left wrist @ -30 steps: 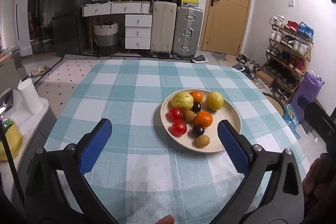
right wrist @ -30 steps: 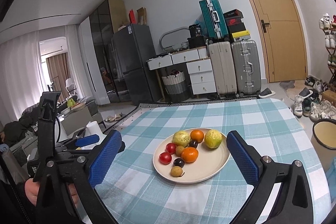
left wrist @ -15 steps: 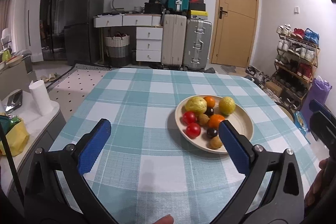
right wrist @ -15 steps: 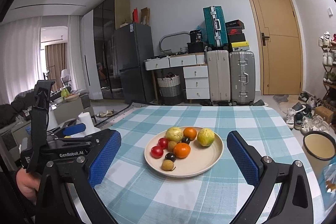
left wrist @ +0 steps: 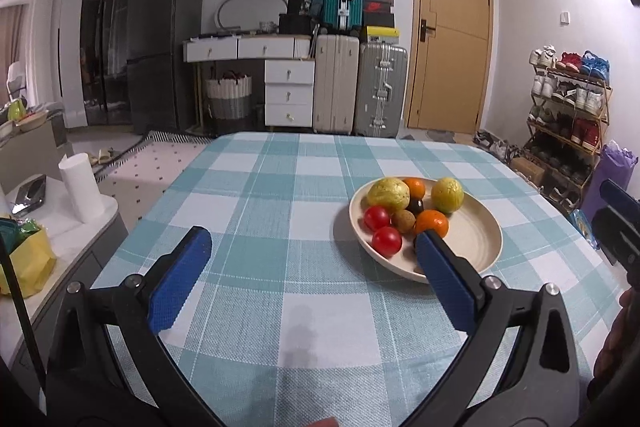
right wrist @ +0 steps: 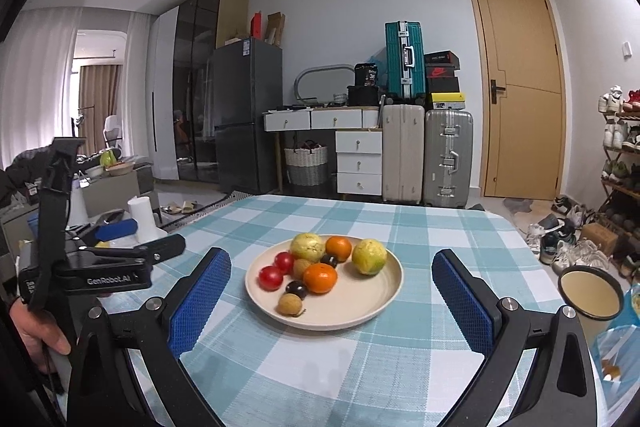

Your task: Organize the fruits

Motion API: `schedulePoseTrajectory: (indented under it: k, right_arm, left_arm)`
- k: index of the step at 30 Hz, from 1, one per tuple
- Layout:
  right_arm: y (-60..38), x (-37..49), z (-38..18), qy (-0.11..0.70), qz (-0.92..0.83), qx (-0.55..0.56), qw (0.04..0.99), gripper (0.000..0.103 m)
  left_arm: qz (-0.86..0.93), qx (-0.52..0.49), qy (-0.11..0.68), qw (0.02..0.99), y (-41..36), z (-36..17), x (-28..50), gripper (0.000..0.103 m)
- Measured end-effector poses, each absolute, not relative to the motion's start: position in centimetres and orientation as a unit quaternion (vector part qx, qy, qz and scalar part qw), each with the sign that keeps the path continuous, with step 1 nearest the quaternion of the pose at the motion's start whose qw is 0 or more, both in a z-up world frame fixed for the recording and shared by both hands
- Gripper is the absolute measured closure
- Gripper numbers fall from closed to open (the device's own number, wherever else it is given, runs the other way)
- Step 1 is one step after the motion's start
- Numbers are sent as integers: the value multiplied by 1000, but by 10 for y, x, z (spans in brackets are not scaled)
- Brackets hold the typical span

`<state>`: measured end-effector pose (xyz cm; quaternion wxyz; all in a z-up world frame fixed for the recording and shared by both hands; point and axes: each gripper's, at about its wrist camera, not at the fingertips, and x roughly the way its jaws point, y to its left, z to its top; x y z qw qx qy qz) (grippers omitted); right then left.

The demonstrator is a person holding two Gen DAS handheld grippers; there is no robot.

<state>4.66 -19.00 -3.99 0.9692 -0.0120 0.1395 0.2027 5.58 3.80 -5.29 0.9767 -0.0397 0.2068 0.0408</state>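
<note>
Right wrist view: the table [right wrist: 400, 227], under its blue-and-white checked cloth, fills the lower field and serves as the base for everything else. On it sits the cream plate [right wrist: 372, 301], my landmark, framed between my right claw's fingers. My right claw [right wrist: 330, 291] is spread wide and holds nothing; its blue pads stand on either side of the plate, above the cloth and apart from the rim. My left claw [left wrist: 308, 267], seen in the left wrist view, is likewise spread and empty, with one blue pad [left wrist: 444, 279] overlapping the near rim of the plate [left wrist: 476, 239] in the picture; whether it touches I cannot tell. From the right wrist view the left claw's body shows to the left of the plate, gripped by my left hand [right wrist: 38, 327].

All the fruit lies on the plate, gathered in its left and far half. At the far side are two yellow-green fruits [right wrist: 307, 247], one left and one right [right wrist: 369, 255], with an orange [right wrist: 338, 247] between them. A second orange [right wrist: 319, 277] lies near the plate's centre. Two tomatoes [right wrist: 271, 277] sit at the left edge, touching each other. Two small dark fruits [right wrist: 297, 289] and two small tan fruits [right wrist: 290, 305] fill the gaps, the nearest tan one toward the front.
</note>
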Motion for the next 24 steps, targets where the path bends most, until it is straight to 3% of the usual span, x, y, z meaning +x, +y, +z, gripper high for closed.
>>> schedulePoseTrajectory:
  k: [14, 24]
  right_arm:
    - [-186, 54, -55, 162, 184, -28, 969, 0]
    - [-187, 54, -55, 162, 181, -26, 970, 0]
  left_arm:
    - [52, -15, 148, 988, 25, -63, 48, 1]
    - [46, -14, 149, 988, 25, -68, 52, 1]
